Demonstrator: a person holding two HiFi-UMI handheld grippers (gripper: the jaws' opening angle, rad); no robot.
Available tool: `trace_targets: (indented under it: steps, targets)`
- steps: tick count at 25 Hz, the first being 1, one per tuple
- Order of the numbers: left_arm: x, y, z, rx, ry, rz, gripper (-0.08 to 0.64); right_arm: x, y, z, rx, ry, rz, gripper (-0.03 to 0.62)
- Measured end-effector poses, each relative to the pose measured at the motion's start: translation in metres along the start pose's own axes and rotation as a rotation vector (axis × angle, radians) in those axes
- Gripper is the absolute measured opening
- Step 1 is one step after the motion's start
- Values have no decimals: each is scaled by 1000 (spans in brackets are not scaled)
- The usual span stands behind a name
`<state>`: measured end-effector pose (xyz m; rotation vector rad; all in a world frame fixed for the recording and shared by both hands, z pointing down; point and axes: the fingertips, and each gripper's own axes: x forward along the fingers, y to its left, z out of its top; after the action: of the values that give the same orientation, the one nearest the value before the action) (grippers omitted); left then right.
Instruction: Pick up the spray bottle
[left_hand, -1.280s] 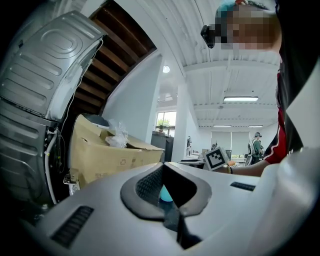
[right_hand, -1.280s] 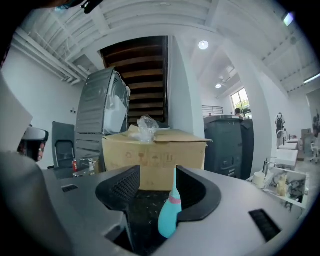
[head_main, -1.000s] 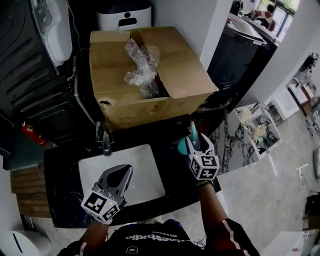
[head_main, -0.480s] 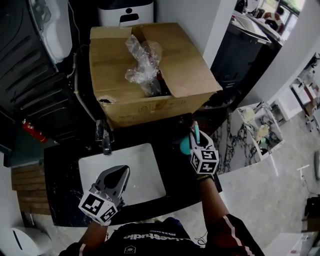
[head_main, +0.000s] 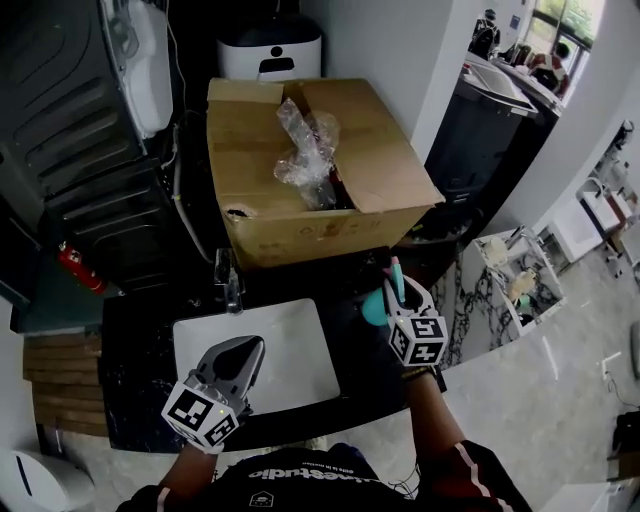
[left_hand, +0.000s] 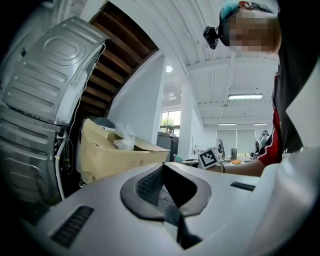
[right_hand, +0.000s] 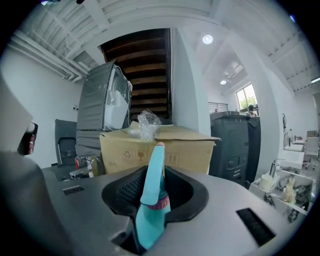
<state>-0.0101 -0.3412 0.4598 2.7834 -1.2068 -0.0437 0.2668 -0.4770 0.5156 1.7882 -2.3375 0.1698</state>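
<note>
Crumpled plastic wrap (head_main: 305, 150) is sitting in the open cardboard box (head_main: 380, 170). The right gripper (head_main: 397, 288), jaws just closed, is grasping the spray bottle (right_hand: 154, 185). The left gripper (head_main: 243, 348) is hanging clenched, empty.

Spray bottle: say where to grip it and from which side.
Probably the slim neck near the pink band, coming level from the person's side: the body below looks wider. The right gripper has just closed its jaws there on the spray bottle.

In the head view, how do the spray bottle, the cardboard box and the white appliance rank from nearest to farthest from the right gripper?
1. Spray bottle: between the jaws of the right gripper, which have just closed on it.
2. Cardboard box: just ahead of the jaws.
3. White appliance: behind the box, farthest back.
</note>
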Motion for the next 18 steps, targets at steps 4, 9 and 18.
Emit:
trace_targets:
  steps: [4, 9, 18]
  targets:
    - [-19, 2, 13, 25, -30, 5, 15, -23, 38, 32, -7, -47, 66, 129]
    - [-45, 4, 26, 39, -57, 13, 15, -54, 99, 63, -27, -72, 172, 129]
    - [-82, 13, 49, 64, -113, 41, 15, -105, 219, 89, -58, -118, 400, 129]
